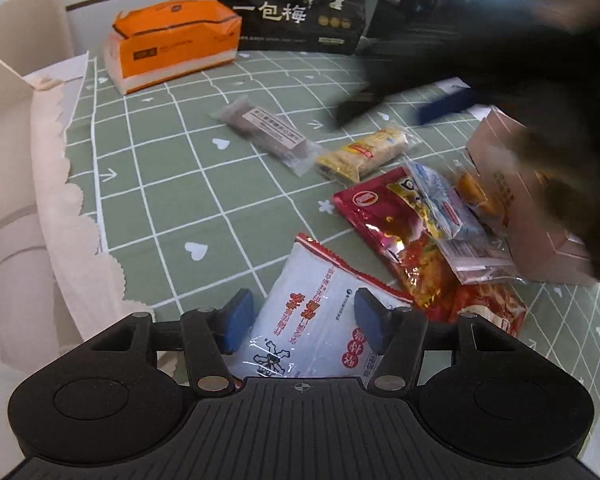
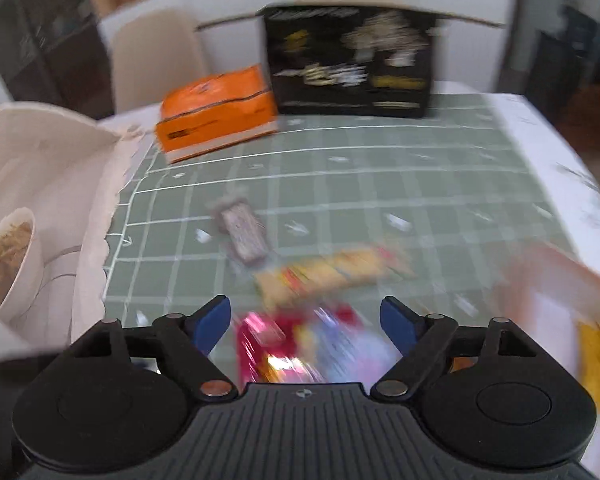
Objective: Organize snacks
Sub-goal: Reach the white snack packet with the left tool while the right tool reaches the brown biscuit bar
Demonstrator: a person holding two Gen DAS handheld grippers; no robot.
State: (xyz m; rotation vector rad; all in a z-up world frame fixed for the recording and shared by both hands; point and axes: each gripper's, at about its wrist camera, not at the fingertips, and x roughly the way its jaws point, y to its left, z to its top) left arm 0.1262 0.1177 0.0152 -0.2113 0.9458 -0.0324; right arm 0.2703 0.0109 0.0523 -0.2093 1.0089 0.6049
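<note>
Snack packets lie on a green grid tablecloth (image 1: 172, 200). My left gripper (image 1: 304, 320) is open, its blue pads on either side of a white packet with red print (image 1: 316, 296). Beyond lie a red packet (image 1: 396, 232), a clear blue-print packet (image 1: 448, 208), a yellow bar (image 1: 364, 152) and a grey-brown bar (image 1: 268, 132). A pink carton (image 1: 520, 200) stands at the right. My right gripper (image 2: 306, 320) is open and blurred above the red packet (image 2: 276, 344); it also shows in the left wrist view (image 1: 404, 108) as a dark blur.
An orange tissue pack (image 1: 172, 48) and a black box with Chinese print (image 1: 300, 4) stand at the table's far side. A cream chair (image 1: 16, 128) is at the left. A bowl of food (image 2: 8, 256) sits at the left in the right wrist view.
</note>
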